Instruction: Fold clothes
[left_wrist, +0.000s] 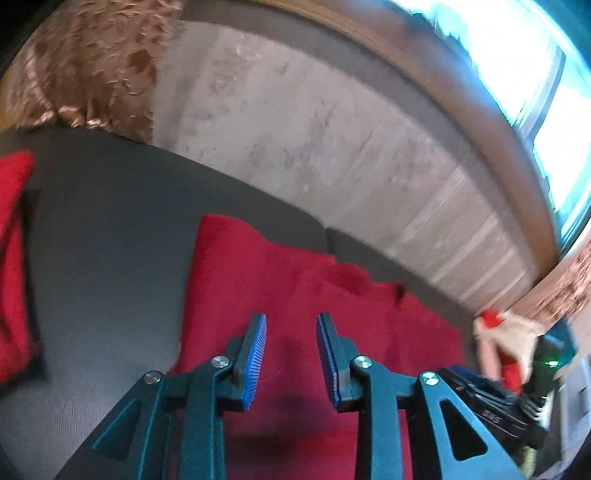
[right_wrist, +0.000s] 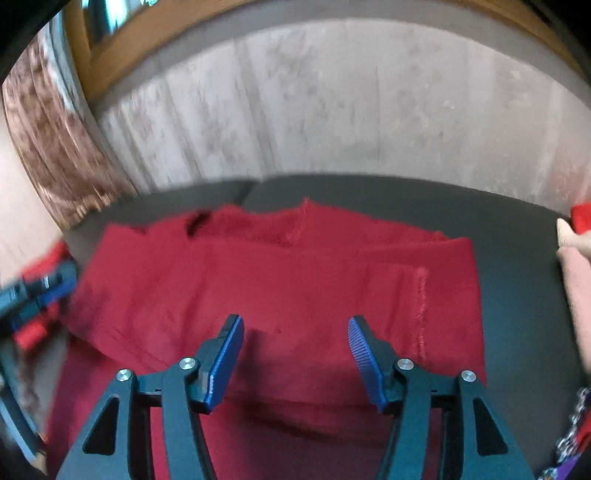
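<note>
Red garment (right_wrist: 280, 280) lies partly folded (layers overlapping) beneath both pairs of fingers, left gripper (left_wrist: 291, 356) and right gripper (right_wrist: 295, 360) open and empty, further folds apparently remaining.

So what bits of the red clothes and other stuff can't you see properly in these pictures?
- Red garment: its near end is hidden under the right tool and cut off by the bottom edge, right wrist view.
- What kind of garment it is: blurred, folded over.
- Second red cloth: cut off by the left edge, left wrist view.
- Small red and cream thing: too blurred to name, left wrist view.
- Left tool: only the garment behind its gap.
</note>
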